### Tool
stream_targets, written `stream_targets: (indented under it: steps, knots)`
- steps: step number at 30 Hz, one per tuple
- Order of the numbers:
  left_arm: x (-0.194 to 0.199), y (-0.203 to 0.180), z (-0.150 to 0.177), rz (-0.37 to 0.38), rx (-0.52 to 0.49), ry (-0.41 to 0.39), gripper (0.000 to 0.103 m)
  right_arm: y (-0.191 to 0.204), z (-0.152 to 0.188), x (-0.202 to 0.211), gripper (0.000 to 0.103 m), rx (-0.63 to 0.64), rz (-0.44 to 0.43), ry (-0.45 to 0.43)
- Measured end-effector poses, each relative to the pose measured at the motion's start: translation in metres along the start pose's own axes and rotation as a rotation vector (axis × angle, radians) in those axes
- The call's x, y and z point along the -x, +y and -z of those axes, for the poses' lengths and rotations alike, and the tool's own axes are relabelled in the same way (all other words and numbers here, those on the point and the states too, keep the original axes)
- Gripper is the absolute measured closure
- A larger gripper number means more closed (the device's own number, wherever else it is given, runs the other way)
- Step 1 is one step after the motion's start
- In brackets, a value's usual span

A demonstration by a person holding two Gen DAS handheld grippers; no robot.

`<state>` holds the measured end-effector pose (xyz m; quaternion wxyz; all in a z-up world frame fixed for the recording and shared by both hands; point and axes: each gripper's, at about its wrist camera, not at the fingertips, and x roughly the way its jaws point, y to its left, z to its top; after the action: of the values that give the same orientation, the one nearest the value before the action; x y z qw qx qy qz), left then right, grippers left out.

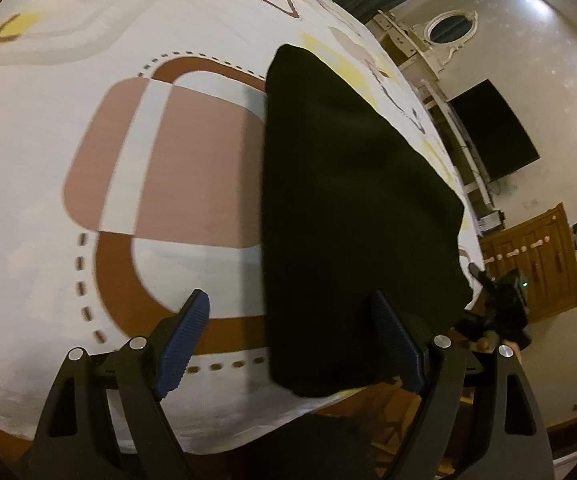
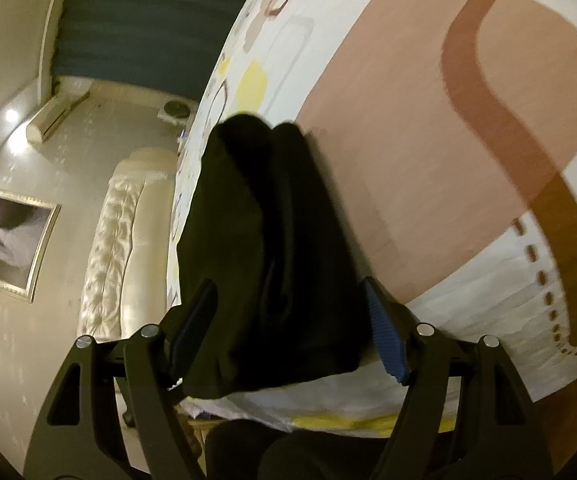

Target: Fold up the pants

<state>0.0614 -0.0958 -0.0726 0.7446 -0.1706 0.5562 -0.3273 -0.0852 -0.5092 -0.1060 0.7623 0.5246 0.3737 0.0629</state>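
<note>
Both grippers hang spread over the pants (image 1: 352, 208), left gripper (image 1: 292, 344) and right gripper (image 2: 288, 328) pinching nothing. For the next fold, I'd bite both near corners together and lift evenly across the bed (image 1: 176, 40).

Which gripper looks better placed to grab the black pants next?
Probably the right gripper: the pants lie between its open fingers. The left gripper is open too, mostly over bedsheet.

Each fisheye rides its own hand-held gripper, angled down close over the bed (image 1: 208, 32). Both share the black pants (image 1: 348, 200): at three o'clock in the left view, dead centre in the right.
</note>
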Motion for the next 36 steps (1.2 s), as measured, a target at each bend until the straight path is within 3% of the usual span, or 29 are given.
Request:
stream_targets:
  steps: [3,5,7,10,16,27,36]
  knots:
    - [-0.004,-0.001,-0.001,0.043,0.015,0.006,0.021,0.008,-0.001,-0.008,0.030,0.035,0.016,0.011]
    - [-0.008,-0.003,-0.001,0.063,0.016,0.009,0.022,0.012,-0.001,-0.013,0.038,0.072,0.051,0.025]
    - [-0.014,-0.005,-0.001,0.077,0.012,0.016,0.043,0.015,0.001,-0.019,0.056,0.109,0.099,0.037]
    - [-0.019,-0.005,-0.002,0.068,0.036,0.020,0.056,0.014,0.002,-0.022,0.062,0.098,0.093,0.034]
    - [-0.010,-0.014,-0.003,-0.012,0.005,0.000,0.069,0.020,0.005,-0.021,0.065,0.116,0.109,0.023]
    - [0.007,-0.021,-0.004,-0.127,-0.074,-0.062,0.073,0.034,0.012,-0.032,0.068,0.145,0.103,0.035]
    - [0.049,0.013,-0.005,-0.189,-0.026,-0.094,0.073,0.060,0.032,-0.071,0.069,0.186,0.072,0.110]
